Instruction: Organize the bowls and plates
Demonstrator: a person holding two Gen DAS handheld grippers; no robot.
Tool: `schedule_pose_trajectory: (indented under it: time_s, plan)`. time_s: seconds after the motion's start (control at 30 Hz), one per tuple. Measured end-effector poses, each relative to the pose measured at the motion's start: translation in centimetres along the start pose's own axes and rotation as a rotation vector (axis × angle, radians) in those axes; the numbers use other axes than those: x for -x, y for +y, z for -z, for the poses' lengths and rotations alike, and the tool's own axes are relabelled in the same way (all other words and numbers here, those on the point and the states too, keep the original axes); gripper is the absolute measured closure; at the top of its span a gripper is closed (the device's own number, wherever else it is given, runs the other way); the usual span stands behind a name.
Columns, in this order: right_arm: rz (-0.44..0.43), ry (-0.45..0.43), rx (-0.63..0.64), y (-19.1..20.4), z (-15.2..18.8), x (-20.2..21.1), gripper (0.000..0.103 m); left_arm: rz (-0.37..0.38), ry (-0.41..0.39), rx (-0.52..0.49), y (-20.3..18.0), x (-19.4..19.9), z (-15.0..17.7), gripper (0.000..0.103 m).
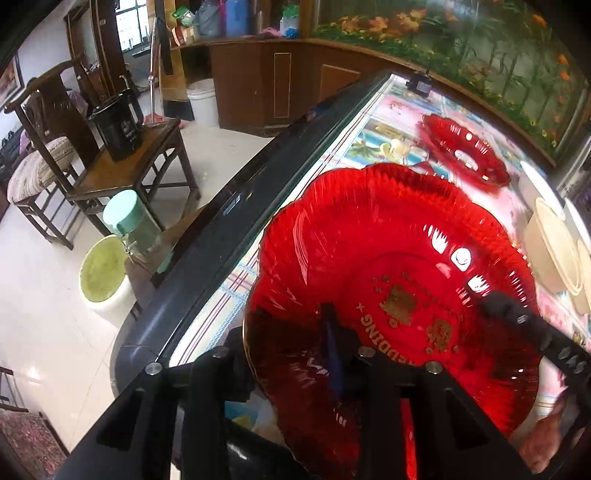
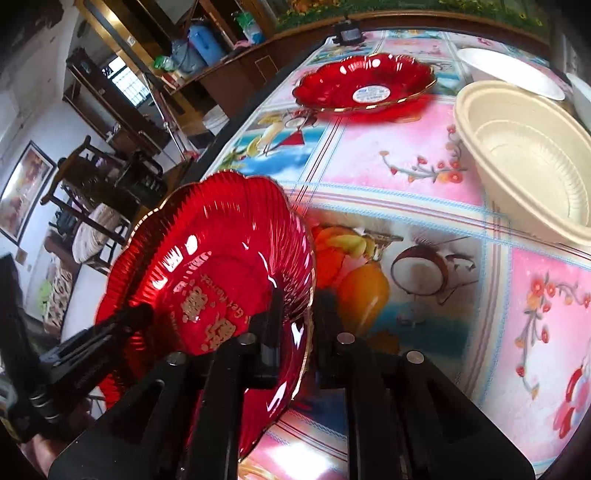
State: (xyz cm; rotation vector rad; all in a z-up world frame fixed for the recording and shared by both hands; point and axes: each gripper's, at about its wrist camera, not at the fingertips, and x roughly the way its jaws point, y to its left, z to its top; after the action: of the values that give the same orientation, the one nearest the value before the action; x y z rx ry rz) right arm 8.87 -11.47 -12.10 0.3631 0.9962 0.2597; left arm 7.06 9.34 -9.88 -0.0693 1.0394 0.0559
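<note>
A large red scalloped plate with gold lettering is held tilted above the table by both grippers. My left gripper is shut on its near rim. My right gripper is shut on the opposite rim of the same plate; it also shows in the left wrist view. A second red plate lies flat on the far part of the table, also seen in the left wrist view. A cream bowl stands to the right, with a white plate behind it.
The table has a colourful patterned cover and a dark edge on the left. Beyond that edge are a wooden side table, a chair and a green bucket on the floor. A small black device sits at the far end.
</note>
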Motion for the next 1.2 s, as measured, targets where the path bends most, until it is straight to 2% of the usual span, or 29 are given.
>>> schedule_pose_trajectory:
  time_s: [0.03,0.1,0.17,0.23,0.33,0.4,0.6,0.7,0.77,0.97,1.07,1.2]
  plan:
    - [0.005,-0.003,0.009,-0.1,-0.1,0.5,0.085,-0.014,0.002,-0.004,-0.1,0.3,0.2,0.064]
    - [0.007,-0.02,0.015,-0.5,-0.1,1.7,0.079,-0.04,-0.023,-0.006,0.0,1.4,0.8,0.046]
    - [-0.026,-0.062,-0.005,-1.5,0.0,3.4,0.067,-0.076,-0.079,0.003,0.5,3.1,1.5,0.037]
    - [-0.051,-0.096,-0.025,-2.5,0.3,4.8,0.063,-0.113,-0.14,0.013,1.1,5.1,2.4,0.033]
    - [-0.071,-0.152,-0.051,-4.1,0.6,6.8,0.063,-0.143,-0.223,0.038,1.7,7.5,3.0,0.031]
    - [-0.098,-0.18,-0.088,-5.0,0.3,7.9,0.063,-0.127,-0.278,0.053,1.5,9.2,2.8,0.029]
    - [-0.171,-0.218,-0.179,-5.4,-2.8,8.1,0.063,0.008,-0.411,0.039,-1.0,12.8,1.9,0.023]
    - [-0.225,-0.194,-0.264,-5.7,-4.9,6.2,0.063,0.052,-0.424,0.006,-2.5,12.8,1.4,0.023]
    - [-0.265,-0.153,-0.335,-6.0,-6.3,4.3,0.063,0.079,-0.404,-0.016,-3.3,12.1,1.0,0.023]
    - [-0.296,-0.115,-0.554,-7.9,-9.8,-0.2,0.063,0.124,-0.341,-0.012,-3.1,10.2,0.1,0.023]
    - [-0.242,-0.131,-0.597,-8.3,-11.4,-0.9,0.063,0.142,-0.317,0.014,-2.5,9.6,-0.7,0.023]
    - [-0.18,-0.086,-0.661,-9.1,-12.9,-2.3,0.063,0.176,-0.302,0.038,-2.0,9.3,-0.8,0.023]
